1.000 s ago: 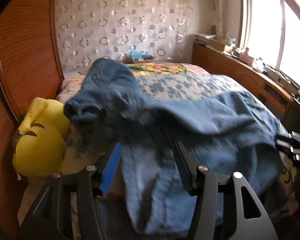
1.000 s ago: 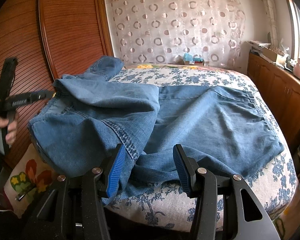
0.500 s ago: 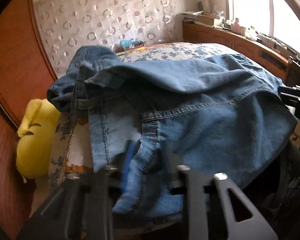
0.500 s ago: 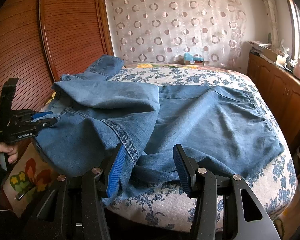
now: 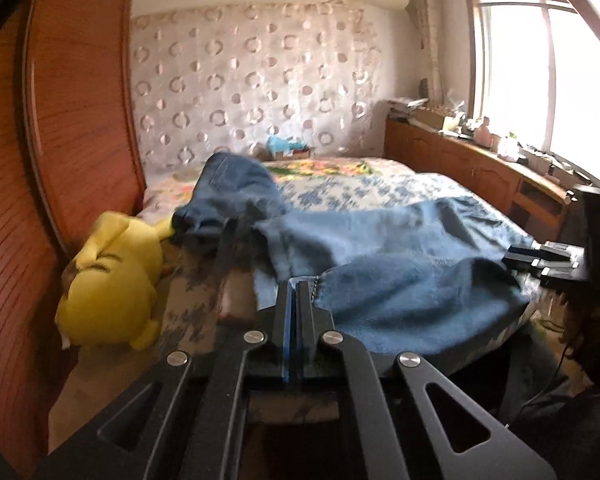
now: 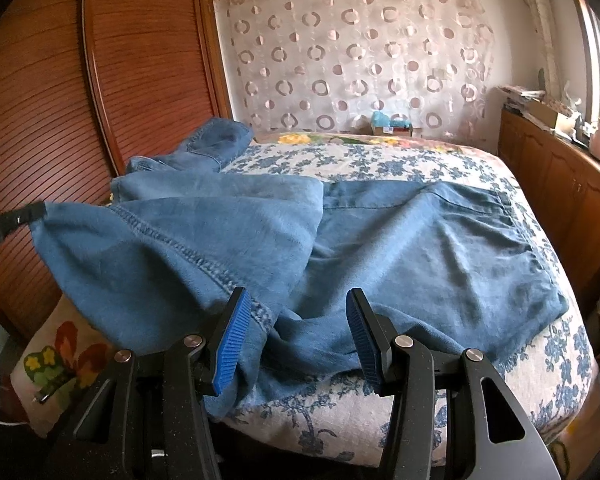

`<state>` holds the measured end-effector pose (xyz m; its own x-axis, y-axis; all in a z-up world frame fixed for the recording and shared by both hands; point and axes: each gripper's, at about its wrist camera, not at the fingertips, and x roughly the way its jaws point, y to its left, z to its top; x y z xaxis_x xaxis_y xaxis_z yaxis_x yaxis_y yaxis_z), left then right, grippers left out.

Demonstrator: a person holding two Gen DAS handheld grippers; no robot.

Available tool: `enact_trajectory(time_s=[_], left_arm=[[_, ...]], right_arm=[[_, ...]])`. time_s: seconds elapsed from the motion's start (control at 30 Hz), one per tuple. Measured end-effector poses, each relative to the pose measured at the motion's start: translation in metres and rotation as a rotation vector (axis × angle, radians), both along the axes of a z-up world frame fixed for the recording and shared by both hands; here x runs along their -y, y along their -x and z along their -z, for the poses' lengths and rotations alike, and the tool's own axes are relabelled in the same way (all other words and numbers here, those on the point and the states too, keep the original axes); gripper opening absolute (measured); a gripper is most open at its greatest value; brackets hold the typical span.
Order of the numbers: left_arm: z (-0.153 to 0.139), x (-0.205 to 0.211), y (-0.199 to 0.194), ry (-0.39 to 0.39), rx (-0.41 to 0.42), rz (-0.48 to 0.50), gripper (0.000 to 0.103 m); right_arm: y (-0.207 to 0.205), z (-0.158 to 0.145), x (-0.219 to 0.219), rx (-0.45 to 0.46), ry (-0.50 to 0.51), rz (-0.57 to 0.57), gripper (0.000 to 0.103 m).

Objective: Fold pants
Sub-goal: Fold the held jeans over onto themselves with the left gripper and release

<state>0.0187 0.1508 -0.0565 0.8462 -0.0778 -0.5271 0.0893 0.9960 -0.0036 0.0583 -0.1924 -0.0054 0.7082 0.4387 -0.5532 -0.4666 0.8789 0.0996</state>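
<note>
Blue denim pants point(image 6: 380, 240) lie across the bed, one leg doubled over the other on the left. My left gripper point(image 5: 297, 286) is shut on the hem edge of the pants point(image 5: 400, 280) and holds it raised off the bed's left side; it also shows in the right wrist view point(image 6: 28, 216) pinching the fabric corner. My right gripper point(image 6: 296, 320) is open, its blue pads either side of the folded leg near the bed's front edge, and it shows at the right of the left wrist view point(image 5: 540, 260).
The bed point(image 6: 440, 160) has a blue floral cover. A yellow plush toy point(image 5: 112, 276) lies between bed and wooden wardrobe point(image 6: 80, 100). A wooden cabinet point(image 6: 560, 184) runs along the right under the window. A flowered cushion point(image 6: 60, 360) sits at lower left.
My left gripper has closed on the pants' hem and lifted it up and leftward, stretching the leg. My right gripper has stayed open in place.
</note>
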Motion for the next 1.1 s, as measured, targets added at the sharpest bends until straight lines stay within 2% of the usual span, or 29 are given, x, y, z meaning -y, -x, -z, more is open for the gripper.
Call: enact_trajectory(time_s=[0.23,0.4,0.63,0.67,0.73,0.77,0.83,0.9,0.97,1.0,1.1], left_arm=[[0.036,-0.005,0.003,0.011,-0.094,0.0,0.002],[0.043,-0.005,0.0,0.046,-0.125,0.007,0.003],[0.043,0.013,-0.01,0.037,-0.131,0.055,0.031],[0.044,0.016,-0.012,0.033,-0.133,0.062,0.034],[0.049,0.021,-0.02,0.03,-0.145,0.083,0.041],[0.052,0.024,-0.025,0.023,-0.155,0.084,0.041],[0.057,0.026,-0.03,0.012,-0.166,0.077,0.041],[0.062,0.028,-0.034,0.001,-0.171,0.069,0.041],[0.064,0.029,-0.033,-0.019,-0.166,0.067,0.03],[0.065,0.03,-0.033,-0.027,-0.167,0.061,0.02],[0.062,0.024,-0.03,0.018,-0.175,0.071,0.01]], right_arm=[[-0.004,-0.002,-0.009,0.006,-0.009,-0.046,0.051],[-0.014,0.002,-0.023,0.0,-0.005,-0.085,0.051],[-0.018,0.006,-0.037,-0.013,0.002,-0.163,0.051],[-0.019,0.007,-0.039,-0.015,0.002,-0.18,0.046],[-0.02,0.008,-0.042,-0.014,0.018,-0.204,0.043],[-0.021,0.009,-0.044,-0.013,0.024,-0.213,0.04],[-0.025,0.012,-0.046,-0.023,0.034,-0.234,0.036],[-0.03,0.017,-0.045,-0.033,0.056,-0.234,0.02],[-0.036,0.019,-0.043,-0.042,0.068,-0.228,0.009],[-0.038,0.018,-0.041,-0.046,0.058,-0.23,0.006],[-0.039,0.012,-0.038,-0.041,0.029,-0.253,0.003]])
